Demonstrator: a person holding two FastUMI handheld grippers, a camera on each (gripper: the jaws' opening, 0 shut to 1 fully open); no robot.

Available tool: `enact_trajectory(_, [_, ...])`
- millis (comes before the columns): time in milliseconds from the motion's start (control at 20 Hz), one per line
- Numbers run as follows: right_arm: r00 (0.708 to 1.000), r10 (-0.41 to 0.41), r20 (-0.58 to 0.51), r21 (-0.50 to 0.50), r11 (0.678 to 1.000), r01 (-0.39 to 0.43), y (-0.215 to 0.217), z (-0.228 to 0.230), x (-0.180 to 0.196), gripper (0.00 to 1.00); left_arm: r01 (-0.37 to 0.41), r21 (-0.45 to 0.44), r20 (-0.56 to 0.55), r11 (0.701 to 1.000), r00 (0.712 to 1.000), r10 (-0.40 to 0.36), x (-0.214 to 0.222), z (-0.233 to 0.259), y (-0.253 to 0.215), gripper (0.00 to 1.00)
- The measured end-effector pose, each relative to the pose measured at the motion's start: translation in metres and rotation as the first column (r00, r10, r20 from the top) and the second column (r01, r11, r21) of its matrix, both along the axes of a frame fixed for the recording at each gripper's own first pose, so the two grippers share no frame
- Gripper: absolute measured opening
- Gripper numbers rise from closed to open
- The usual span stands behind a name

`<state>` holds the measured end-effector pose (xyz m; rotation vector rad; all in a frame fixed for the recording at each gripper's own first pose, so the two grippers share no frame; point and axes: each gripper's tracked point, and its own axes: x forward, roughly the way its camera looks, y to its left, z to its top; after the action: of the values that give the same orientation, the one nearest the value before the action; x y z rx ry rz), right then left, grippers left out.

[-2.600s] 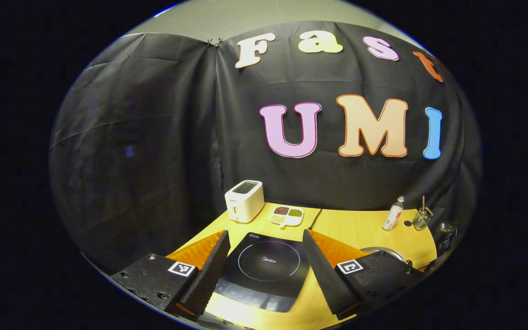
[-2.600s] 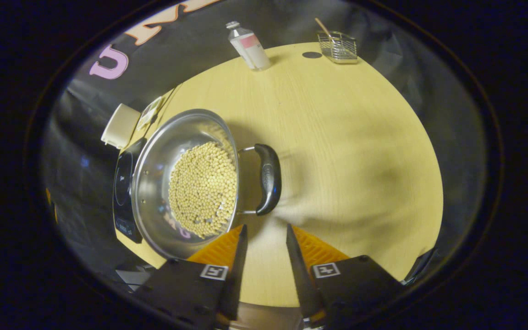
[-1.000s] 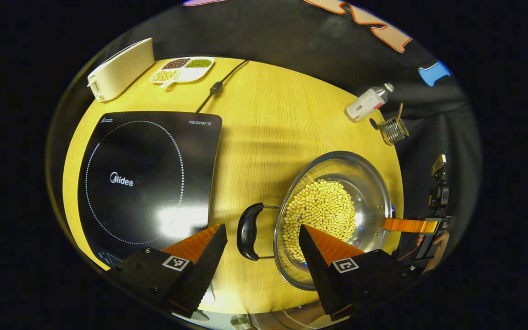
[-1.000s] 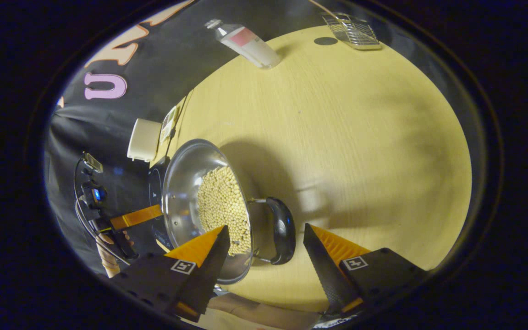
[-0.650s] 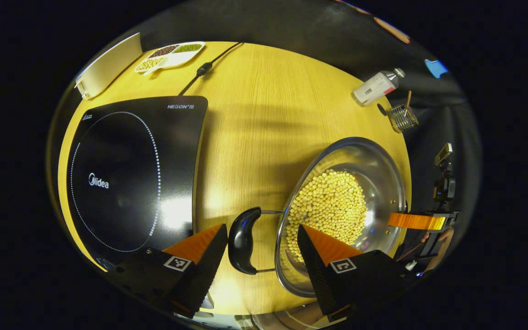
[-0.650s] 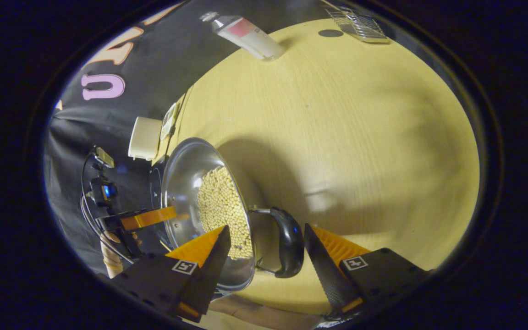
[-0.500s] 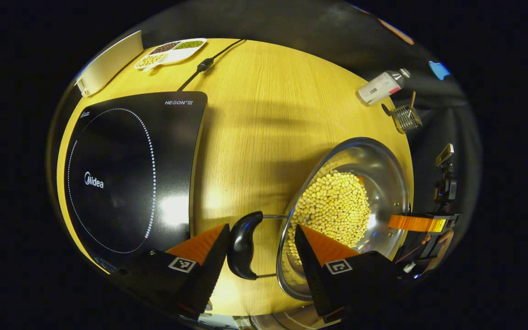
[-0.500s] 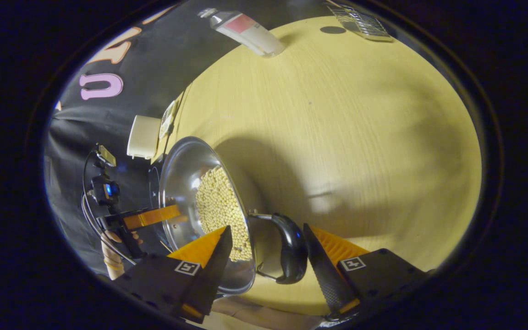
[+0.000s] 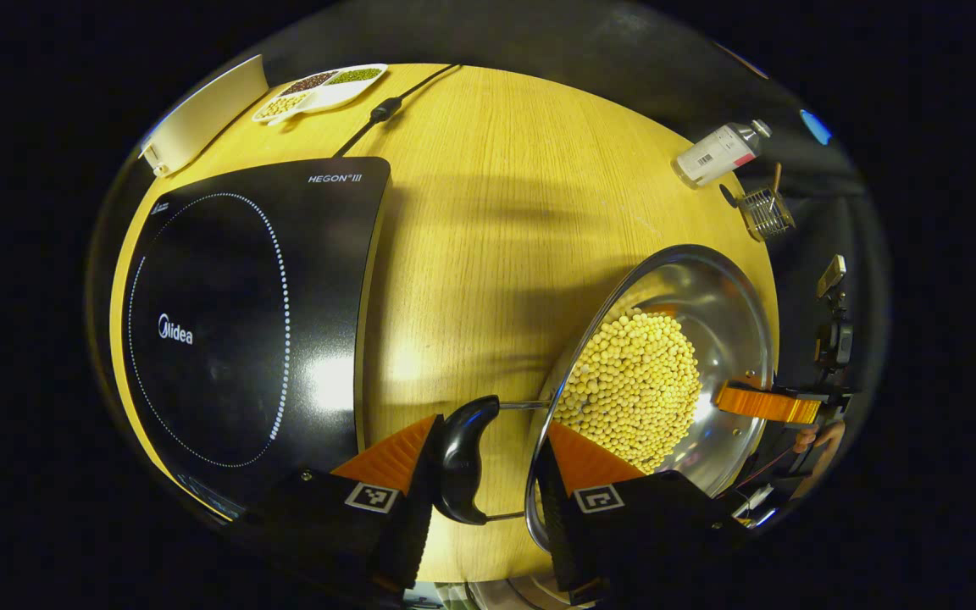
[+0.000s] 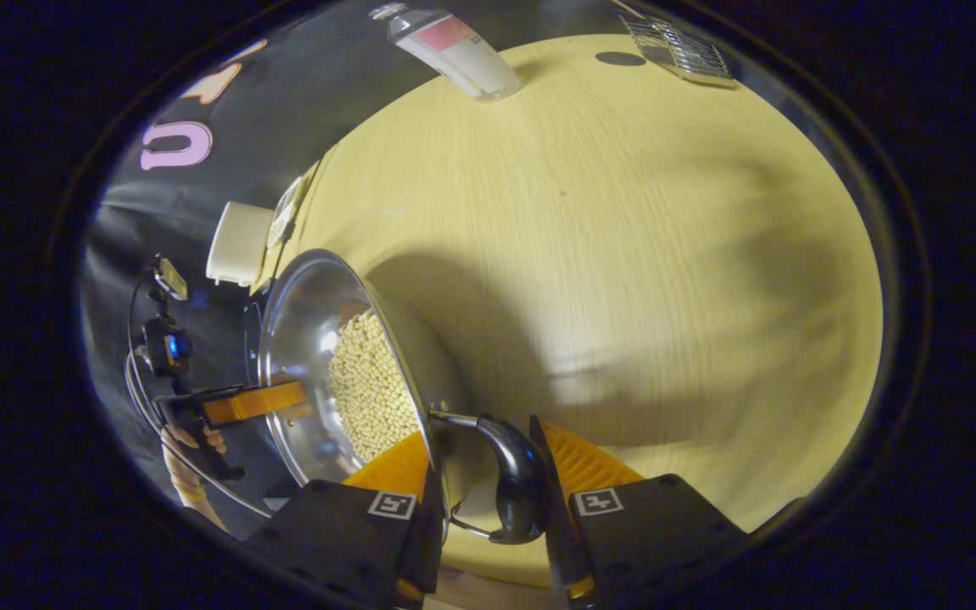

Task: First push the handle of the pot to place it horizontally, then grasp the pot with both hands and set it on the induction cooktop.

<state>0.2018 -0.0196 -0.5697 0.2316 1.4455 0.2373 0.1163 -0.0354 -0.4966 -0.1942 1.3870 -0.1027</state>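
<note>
The left gripper (image 9: 481, 491) squeezes the pot (image 9: 666, 373)'s near handle (image 9: 461, 462); the right gripper (image 10: 488, 500) squeezes its other handle (image 10: 515, 483). The cooktop (image 9: 242, 322) sits beside the pot.

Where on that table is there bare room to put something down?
The widest bare stretch of the table lies between the pot and the bottle and wire basket at the far edge. A narrower strip runs between the induction cooktop and the pot. It is crowded at the pot's handles, where both grippers sit.
</note>
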Motion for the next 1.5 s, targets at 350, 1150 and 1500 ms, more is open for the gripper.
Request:
enact_trajectory(350, [0.999, 0.021, 0.027, -0.057, 0.998, -0.019, -0.009, 0.013, -0.013, 0.48, 0.012, 0.019, 0.03, 1.0, 0.999, -0.012, -0.016, 0.009, -0.003, 0.6])
enact_trajectory(1150, [0.997, -0.067, 0.043, -0.1, 0.992, 0.071, -0.032, 0.067, -0.134, 0.53, 0.099, -0.017, 0.01, 0.995, 0.995, -0.099, -0.108, 0.049, -0.017, 0.6])
enact_trajectory(1500, [0.975, -0.188, 0.119, -0.14, 0.969, 0.204, 0.01, 0.082, -0.193, 0.53, 0.237, -0.036, 0.05, 0.971, 0.971, -0.235, -0.122, 0.064, 0.026, 0.6])
